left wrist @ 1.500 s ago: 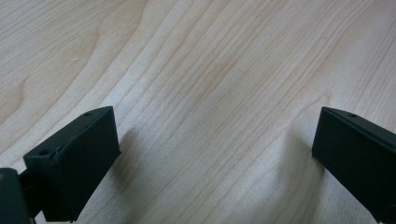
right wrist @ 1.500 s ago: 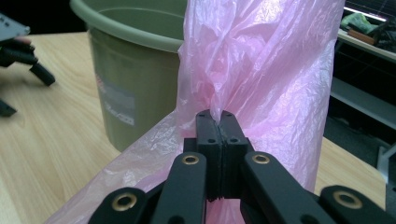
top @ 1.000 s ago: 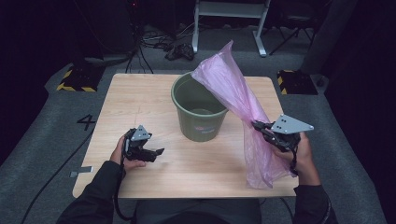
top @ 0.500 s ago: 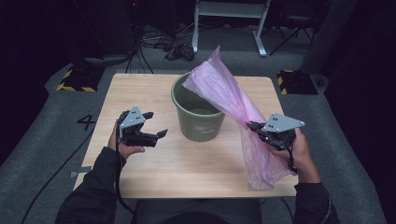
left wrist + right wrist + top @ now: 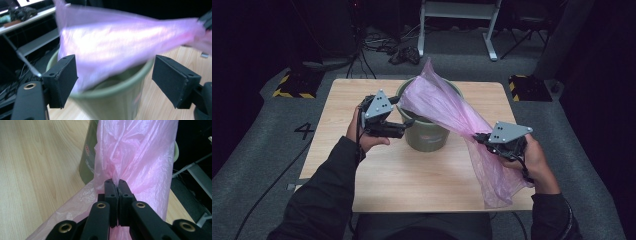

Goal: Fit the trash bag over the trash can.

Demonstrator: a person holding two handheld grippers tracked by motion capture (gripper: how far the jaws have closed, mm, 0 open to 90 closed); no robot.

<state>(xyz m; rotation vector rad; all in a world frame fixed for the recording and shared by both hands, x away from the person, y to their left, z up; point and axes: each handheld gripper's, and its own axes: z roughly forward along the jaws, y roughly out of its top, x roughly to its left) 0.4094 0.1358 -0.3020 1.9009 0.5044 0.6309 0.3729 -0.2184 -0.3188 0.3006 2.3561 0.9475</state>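
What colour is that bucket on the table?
Olive green; the bucket shows best in the high view.

Pink bag (image 5: pixel 447 107), olive-green bucket (image 5: pixel 427 137)

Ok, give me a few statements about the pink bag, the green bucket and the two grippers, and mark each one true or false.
1. The right gripper is clamped on the pink bag. True.
2. The left gripper grips the bag too. False: its jaws stand open, apart from the plastic, and have just been closing a little.
3. The green bucket lies tipped on its side. False: it stands upright on the wooden table.
4. One end of the bag reaches over the bucket's mouth. True.
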